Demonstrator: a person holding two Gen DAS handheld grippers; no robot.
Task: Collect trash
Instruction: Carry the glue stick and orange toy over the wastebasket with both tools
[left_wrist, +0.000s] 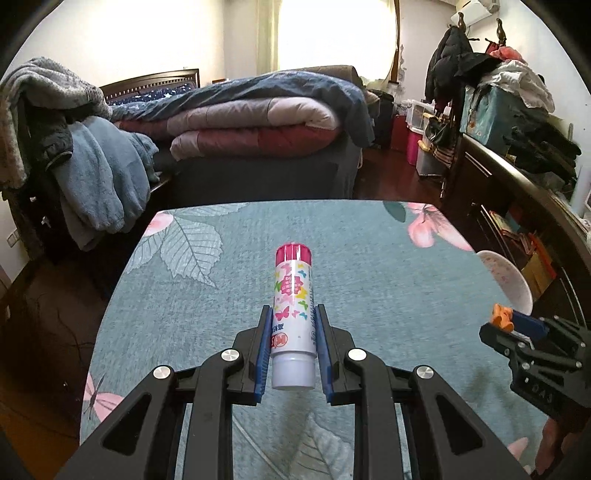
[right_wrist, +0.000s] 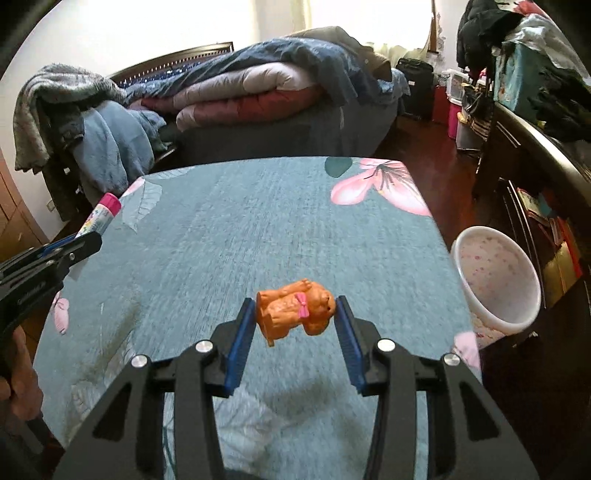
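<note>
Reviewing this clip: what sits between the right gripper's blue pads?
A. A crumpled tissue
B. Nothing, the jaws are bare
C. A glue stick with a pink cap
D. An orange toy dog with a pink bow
D: the right gripper is closed on the orange toy dog, lifted clear of the floral tablecloth; the glue stick is held by the left gripper instead.

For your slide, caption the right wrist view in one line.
Right gripper grips an orange toy dog above the floral table.
</note>
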